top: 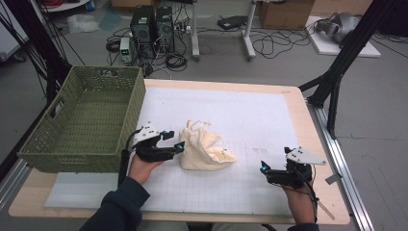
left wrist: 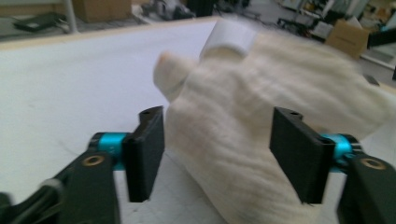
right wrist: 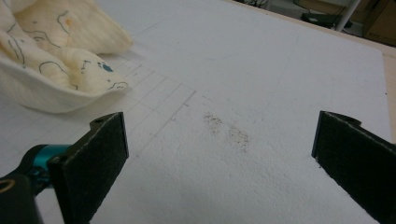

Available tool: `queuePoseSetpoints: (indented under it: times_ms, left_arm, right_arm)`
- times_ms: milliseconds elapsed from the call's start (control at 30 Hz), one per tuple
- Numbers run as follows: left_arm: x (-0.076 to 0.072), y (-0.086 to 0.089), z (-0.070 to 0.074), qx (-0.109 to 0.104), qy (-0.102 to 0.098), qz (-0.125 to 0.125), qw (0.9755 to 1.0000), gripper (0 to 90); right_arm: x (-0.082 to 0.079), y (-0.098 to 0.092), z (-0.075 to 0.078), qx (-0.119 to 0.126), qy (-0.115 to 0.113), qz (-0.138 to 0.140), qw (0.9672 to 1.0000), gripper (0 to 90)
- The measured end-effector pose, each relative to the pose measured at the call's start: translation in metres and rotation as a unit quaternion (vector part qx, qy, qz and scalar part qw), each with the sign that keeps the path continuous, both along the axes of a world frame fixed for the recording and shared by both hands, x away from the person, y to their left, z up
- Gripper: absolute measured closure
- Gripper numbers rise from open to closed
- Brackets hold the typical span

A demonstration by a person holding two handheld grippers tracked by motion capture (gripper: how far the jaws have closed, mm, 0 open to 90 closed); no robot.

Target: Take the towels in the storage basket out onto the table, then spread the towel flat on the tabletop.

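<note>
Here, cream cloth lying crumpled at table centre, just right of green basket, printed side showing toward right gripper. Left gripper sitting at cloth's 9 o'clock, jaws spread wide and straddling bunched fabric, not clamping. Right gripper resting at cloth's 4 o'clock, well apart, jaws open over bare white mat. Judged stage: grasp pending; lifting and likely transfer into empty basket remaining.
</note>
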State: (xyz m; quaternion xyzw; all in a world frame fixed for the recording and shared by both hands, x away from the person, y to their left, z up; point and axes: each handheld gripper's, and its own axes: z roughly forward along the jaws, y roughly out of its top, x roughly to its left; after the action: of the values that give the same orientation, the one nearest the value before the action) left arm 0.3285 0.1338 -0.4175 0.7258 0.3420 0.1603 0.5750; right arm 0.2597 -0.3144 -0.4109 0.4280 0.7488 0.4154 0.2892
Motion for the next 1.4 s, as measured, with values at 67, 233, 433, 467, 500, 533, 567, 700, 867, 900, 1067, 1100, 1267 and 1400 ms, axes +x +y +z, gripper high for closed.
queuePoseSetpoints:
  times_ms: [67,233,433,467,500,533,567,700,867,900,1067,1100,1267,1400]
  left_arm:
    - [-0.002,0.009,0.005,-0.008,-0.005,0.022,0.9997,28.1]
    - [-0.007,0.022,0.007,-0.013,-0.006,0.037,0.9992,24.4]
    - [-0.007,0.020,0.005,-0.010,-0.005,0.028,0.9996,24.4]
    - [-0.007,0.020,0.005,-0.010,-0.005,0.027,0.9996,24.5]
    - [-0.007,0.020,0.004,-0.009,-0.005,0.027,0.9996,24.5]
    - [-0.006,0.020,0.004,-0.010,-0.005,0.026,0.9996,24.5]
    - [-0.006,0.020,0.004,-0.009,-0.005,0.026,0.9996,24.5]
    - [-0.007,0.019,0.005,-0.006,-0.002,0.033,0.9994,19.0]
    - [-0.008,0.019,0.005,-0.008,-0.001,0.031,0.9995,17.4]
    - [-0.007,0.019,0.005,-0.008,-0.002,0.030,0.9995,17.5]
    - [-0.006,0.019,0.004,-0.007,0.001,0.034,0.9994,17.5]
    - [-0.006,0.019,0.004,-0.006,0.000,0.035,0.9994,17.5]
    - [0.000,0.018,0.010,0.000,-0.002,0.038,0.9993,19.3]
    - [0.011,0.009,0.020,-0.001,-0.004,0.020,0.9998,25.6]
  right_arm:
    - [0.000,0.000,0.000,0.002,0.003,-0.003,1.0000,2.8]
    - [0.002,0.004,-0.001,-0.005,0.004,0.001,1.0000,2.8]
    - [0.005,0.007,-0.003,-0.003,0.009,0.001,1.0000,2.8]
    - [0.006,0.007,-0.003,-0.003,0.008,0.003,1.0000,2.8]
    - [0.006,0.007,-0.003,-0.002,0.010,0.003,0.9999,2.8]
    - [0.007,0.008,-0.003,-0.002,0.009,0.002,1.0000,2.8]
    - [0.007,0.008,-0.003,-0.004,0.009,0.003,0.9999,2.9]
    - [0.008,0.008,-0.003,-0.007,0.009,0.004,0.9999,2.8]
    - [0.008,0.010,-0.003,-0.005,0.009,0.006,0.9999,2.8]
    - [0.008,0.010,-0.003,-0.003,0.007,0.005,1.0000,2.8]
    - [0.009,0.009,-0.004,-0.005,0.009,0.006,0.9999,2.8]
    - [0.009,0.009,-0.004,-0.005,0.008,0.007,0.9999,2.8]
    - [0.010,0.009,-0.002,-0.001,0.008,0.007,0.9999,2.8]
    - [0.009,0.009,-0.002,0.000,0.008,0.008,0.9999,2.8]
